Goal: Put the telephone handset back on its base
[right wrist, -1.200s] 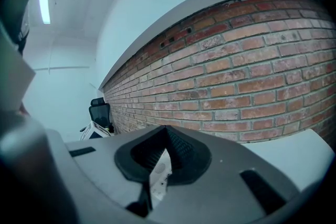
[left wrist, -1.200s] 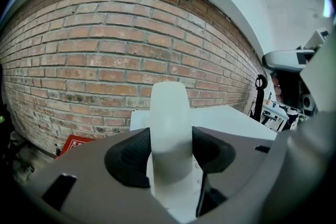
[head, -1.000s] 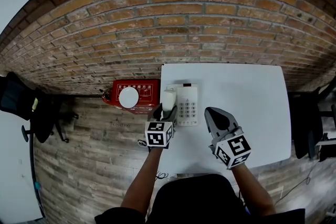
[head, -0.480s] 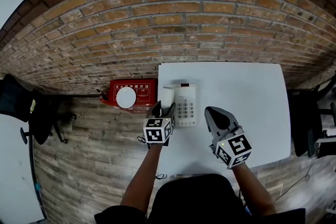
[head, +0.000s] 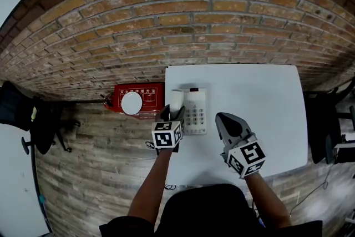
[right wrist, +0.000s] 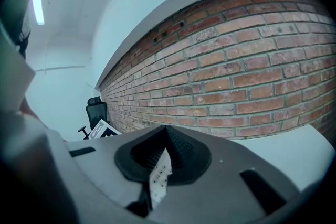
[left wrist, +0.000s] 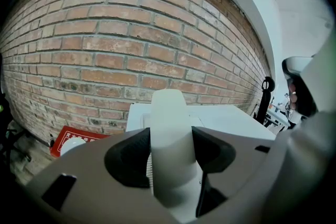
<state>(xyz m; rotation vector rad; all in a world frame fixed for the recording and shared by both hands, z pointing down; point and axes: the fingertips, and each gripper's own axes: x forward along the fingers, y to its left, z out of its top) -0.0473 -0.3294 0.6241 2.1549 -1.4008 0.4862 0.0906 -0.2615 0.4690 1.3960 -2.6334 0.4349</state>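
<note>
The white telephone handset lies lengthwise over the left side of the white keypad base, which stands at the left of the white table. My left gripper is shut on the handset's near half. In the left gripper view the handset rises between the dark pads, which press on both its sides. Whether it touches the cradle I cannot tell. My right gripper hovers to the right of the base with its jaws together and nothing in them. Only a sliver of the keypad shows through its pads.
A red box with a white round lid sits on the wooden floor left of the table. A brick wall runs behind the table. Black office chairs stand at far left and far right.
My left gripper has sunk a little toward the base with the handset still in it. The right gripper has kept still.
</note>
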